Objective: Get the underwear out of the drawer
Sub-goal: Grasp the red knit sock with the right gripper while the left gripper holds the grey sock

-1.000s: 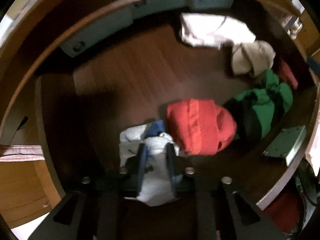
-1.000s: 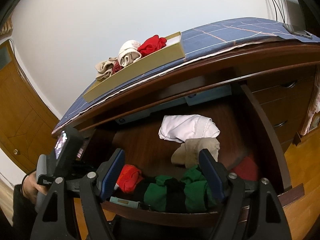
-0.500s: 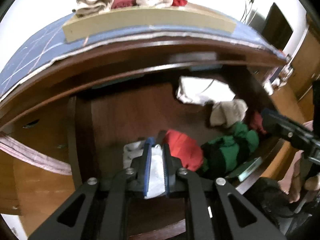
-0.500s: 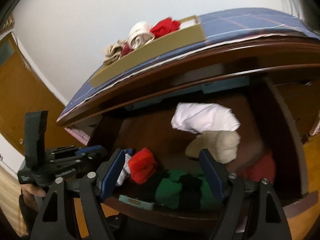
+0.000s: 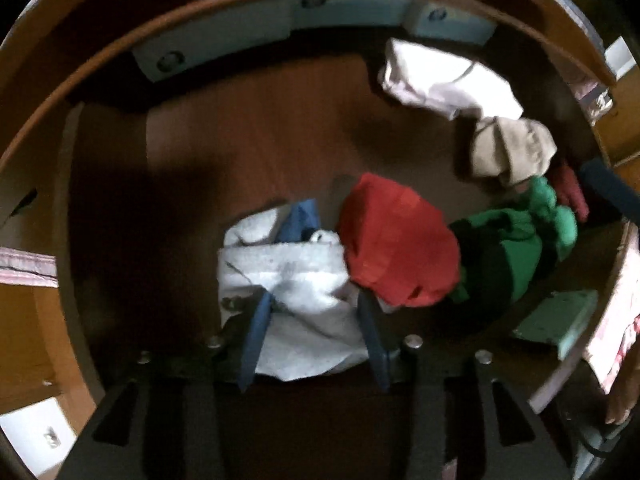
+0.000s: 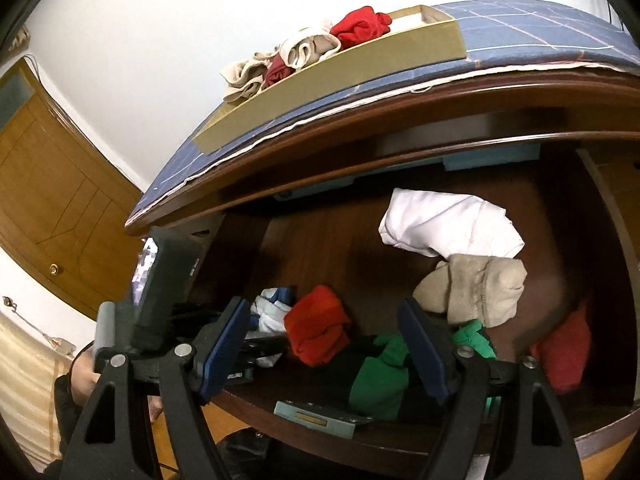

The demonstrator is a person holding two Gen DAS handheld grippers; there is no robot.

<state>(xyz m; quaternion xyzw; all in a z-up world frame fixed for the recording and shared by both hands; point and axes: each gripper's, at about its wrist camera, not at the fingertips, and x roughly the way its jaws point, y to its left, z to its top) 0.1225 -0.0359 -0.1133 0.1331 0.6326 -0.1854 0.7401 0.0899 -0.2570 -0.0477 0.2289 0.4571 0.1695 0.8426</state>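
Left gripper (image 5: 312,320), pointing straight down into the open drawer (image 5: 248,148), straddles a crumpled white garment with blue trim (image 5: 288,276); its blue jaws are opening, with the cloth between them, and the blur makes it hard to say whether the pads still press on it. That white piece lies on the drawer floor directly under the tool, its longer side running away from the camera. Touching its right edge is a folded red garment (image 5: 396,244), then a green and black bundle (image 5: 508,252), with a beige piece (image 5: 512,152) and a white piece (image 5: 444,84) farther back on the right, so the crowded side is the right. From the right wrist view, the right gripper (image 6: 324,344) hovers released and empty above the drawer's front edge, angled down toward the green and black bundle (image 6: 380,376). The left gripper appears at lower left (image 6: 168,320), held by a hand (image 6: 84,372), and is the nearer tool to the white garment. On the cloth-covered top (image 6: 520,36) sits a shallow box (image 6: 360,64) holding several garments.
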